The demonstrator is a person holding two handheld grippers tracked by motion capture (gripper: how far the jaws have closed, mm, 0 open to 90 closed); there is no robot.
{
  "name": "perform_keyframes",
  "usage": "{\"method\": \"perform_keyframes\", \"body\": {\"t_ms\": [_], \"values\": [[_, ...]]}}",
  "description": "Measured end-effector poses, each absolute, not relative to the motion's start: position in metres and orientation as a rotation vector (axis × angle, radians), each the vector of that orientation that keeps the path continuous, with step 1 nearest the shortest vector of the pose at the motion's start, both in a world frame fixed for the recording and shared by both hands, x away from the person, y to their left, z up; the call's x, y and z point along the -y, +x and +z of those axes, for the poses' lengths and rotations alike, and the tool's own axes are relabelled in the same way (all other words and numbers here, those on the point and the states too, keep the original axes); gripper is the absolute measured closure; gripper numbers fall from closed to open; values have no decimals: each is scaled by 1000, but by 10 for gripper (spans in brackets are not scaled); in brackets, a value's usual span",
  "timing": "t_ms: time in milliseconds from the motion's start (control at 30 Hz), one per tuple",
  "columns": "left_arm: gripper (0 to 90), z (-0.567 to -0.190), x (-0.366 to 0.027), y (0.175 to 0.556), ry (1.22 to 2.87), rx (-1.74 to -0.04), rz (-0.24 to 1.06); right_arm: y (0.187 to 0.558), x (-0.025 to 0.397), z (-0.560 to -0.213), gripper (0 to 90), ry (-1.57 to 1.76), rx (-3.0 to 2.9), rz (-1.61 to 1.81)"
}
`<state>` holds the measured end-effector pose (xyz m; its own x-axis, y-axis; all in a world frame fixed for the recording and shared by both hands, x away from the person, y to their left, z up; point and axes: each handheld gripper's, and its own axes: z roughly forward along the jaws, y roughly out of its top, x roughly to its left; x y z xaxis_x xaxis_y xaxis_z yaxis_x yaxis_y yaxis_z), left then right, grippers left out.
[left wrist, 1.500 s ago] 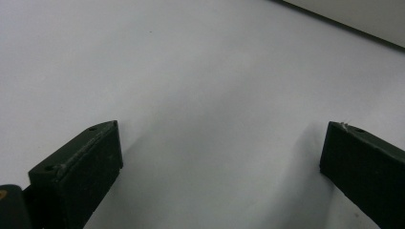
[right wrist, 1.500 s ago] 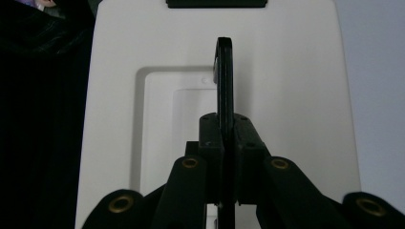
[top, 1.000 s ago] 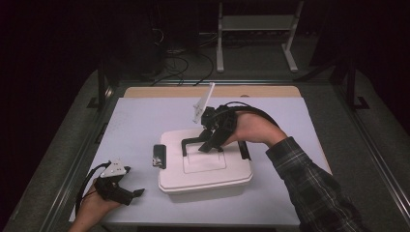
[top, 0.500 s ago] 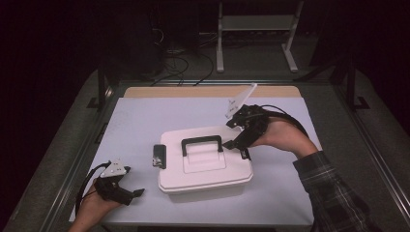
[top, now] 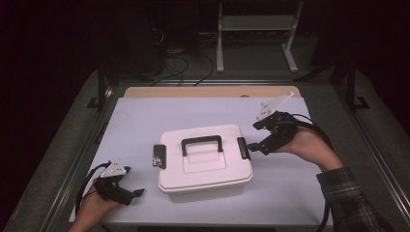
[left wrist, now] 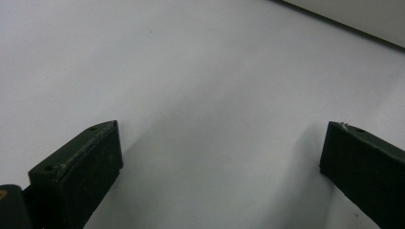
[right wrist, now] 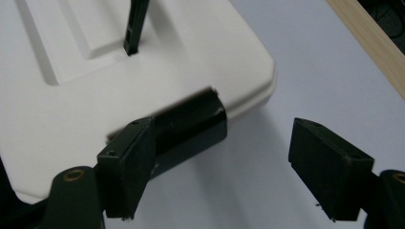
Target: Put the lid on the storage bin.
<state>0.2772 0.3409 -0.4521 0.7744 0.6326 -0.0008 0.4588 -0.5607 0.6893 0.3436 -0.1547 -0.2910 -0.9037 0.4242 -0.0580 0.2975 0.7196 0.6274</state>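
Note:
A white plastic box (top: 205, 164) with a raised black handle (top: 201, 141) sits mid-table, a black latch on each short side. The left latch (top: 158, 155) stands out from the box. My right gripper (top: 252, 145) is open at the box's right side, right by the right latch (top: 243, 148). In the right gripper view the right latch (right wrist: 191, 126) lies just past my near finger (right wrist: 126, 164), and my gripper (right wrist: 224, 174) holds nothing. My left gripper (top: 138, 193) rests open near the table's front left; in its own view my left gripper (left wrist: 219, 167) has bare sheet between its fingers.
A pale sheet (top: 145, 121) covers the table, with a wooden strip (top: 208, 92) along the far edge. Metal rails (top: 99, 92) flank the table. Cables and a white stand (top: 254, 34) lie on the dark floor beyond.
My right gripper left the handle and moved right, then down to the box's right latch. The handle now stands upright. The left gripper has not moved.

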Motion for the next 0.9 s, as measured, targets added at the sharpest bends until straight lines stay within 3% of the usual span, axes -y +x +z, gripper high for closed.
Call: {"method": "perform_keyframes", "body": {"t_ms": [433, 900], "values": [[0, -452, -341, 277, 2265, -807, 324, 331, 196, -346, 147, 842, -2560, 1002], [0, -452, -341, 277, 2264, -807, 324, 311, 216, -425, 139, 1054, -2525, 975]]}}
